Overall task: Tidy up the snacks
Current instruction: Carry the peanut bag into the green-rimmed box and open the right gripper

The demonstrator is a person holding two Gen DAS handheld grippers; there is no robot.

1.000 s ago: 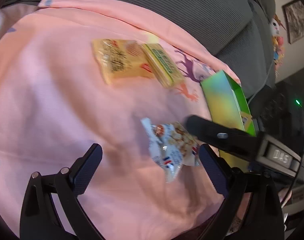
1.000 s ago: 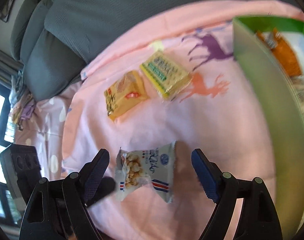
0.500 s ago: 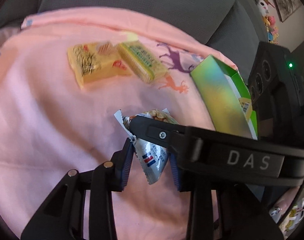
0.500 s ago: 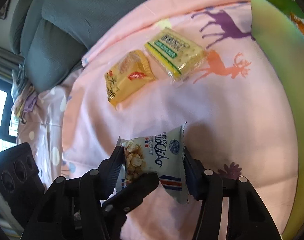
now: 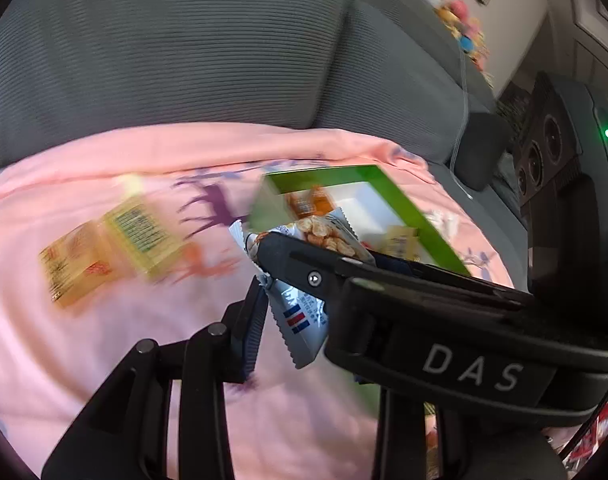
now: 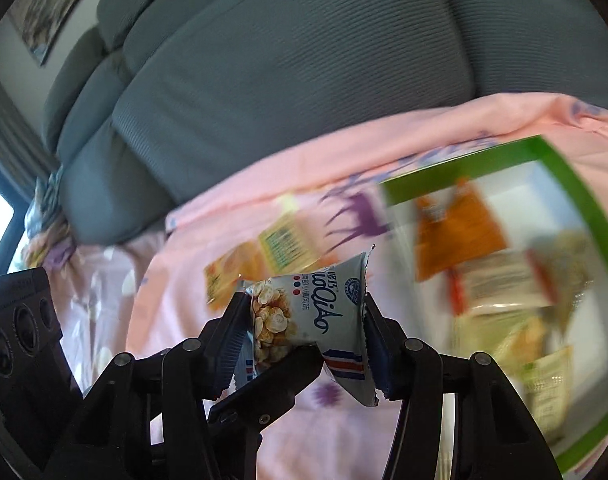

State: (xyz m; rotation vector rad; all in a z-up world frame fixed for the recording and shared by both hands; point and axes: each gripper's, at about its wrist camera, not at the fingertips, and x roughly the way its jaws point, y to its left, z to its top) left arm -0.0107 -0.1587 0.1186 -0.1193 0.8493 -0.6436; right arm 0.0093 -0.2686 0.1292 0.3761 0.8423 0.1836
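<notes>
A pale blue snack packet (image 6: 316,312) with a picture of puffed pieces is held off the pink cloth by both grippers. My right gripper (image 6: 304,332) is shut on its two sides. My left gripper (image 5: 291,312) is shut on its lower end; the packet also shows in the left wrist view (image 5: 299,312). A green box (image 6: 592,248) with several snack packs inside lies to the right; it also shows in the left wrist view (image 5: 404,208). A yellow cracker pack (image 5: 143,236) and an orange-yellow pack (image 5: 71,272) lie on the cloth to the left.
The pink cloth (image 5: 103,360) with deer prints covers a grey sofa seat (image 5: 183,60). The sofa back rises behind. The right gripper's black body (image 5: 464,340) crosses the left wrist view.
Both grippers closed on the blue packet and lifted it off the cloth. They have carried it up and toward the green box.
</notes>
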